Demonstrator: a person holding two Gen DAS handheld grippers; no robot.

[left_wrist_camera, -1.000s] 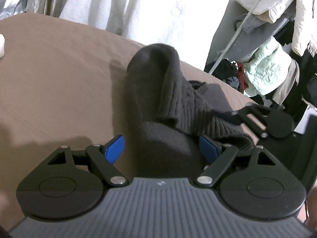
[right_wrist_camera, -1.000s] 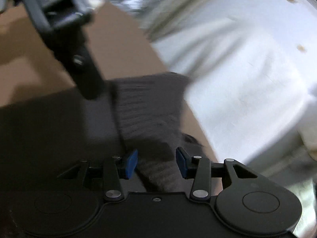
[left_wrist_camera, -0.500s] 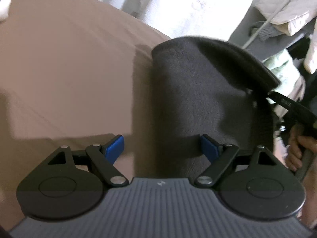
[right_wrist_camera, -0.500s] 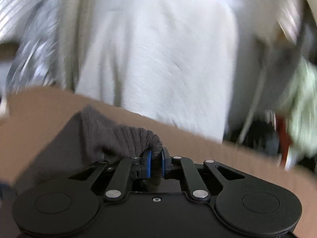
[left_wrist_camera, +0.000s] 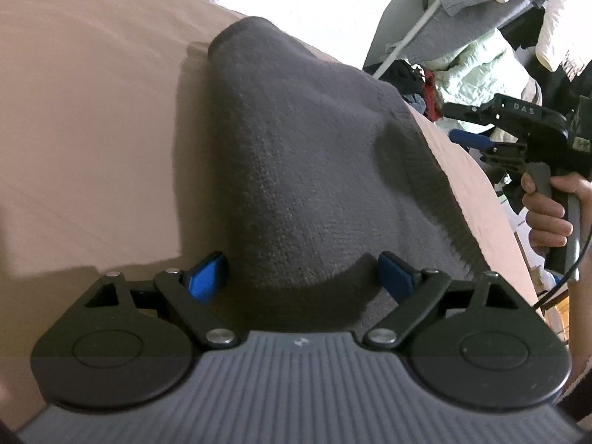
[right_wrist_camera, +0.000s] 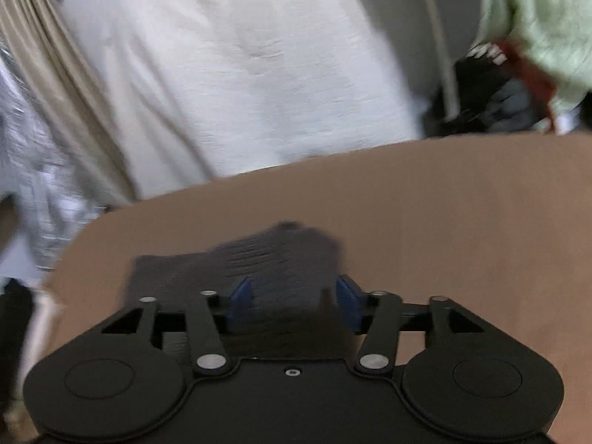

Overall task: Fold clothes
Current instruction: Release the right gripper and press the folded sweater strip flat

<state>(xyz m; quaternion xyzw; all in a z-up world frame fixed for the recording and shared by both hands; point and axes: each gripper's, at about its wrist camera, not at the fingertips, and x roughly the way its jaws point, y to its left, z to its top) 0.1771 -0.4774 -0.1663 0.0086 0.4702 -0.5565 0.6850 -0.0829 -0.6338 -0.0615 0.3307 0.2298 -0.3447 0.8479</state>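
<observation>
A dark grey knit garment [left_wrist_camera: 314, 155] lies folded over on the tan bed surface [left_wrist_camera: 92, 129]. My left gripper [left_wrist_camera: 301, 275] hovers low over its near end. Its blue pads [left_wrist_camera: 207, 277] straddle the cloth without pressing it, and its jaws are opening. In the left wrist view my right gripper [left_wrist_camera: 458, 124] hangs off the garment's right edge, held by a hand [left_wrist_camera: 547, 214]. In the blurred right wrist view the right gripper [right_wrist_camera: 292, 296] is opening above the garment [right_wrist_camera: 281, 251], with the cloth lying below the gap and not gripped.
A white cloth [right_wrist_camera: 259, 74] hangs behind the bed's far edge. A heap of clothes [left_wrist_camera: 473, 70] and a grey rack sit off the right side. Silver crinkled material [right_wrist_camera: 44, 185] stands at the left in the right wrist view.
The right gripper, shut on the garment's edge half a second ago, drew it over to the right, then let go and pulled away. The left gripper sank closer to the cloth.
</observation>
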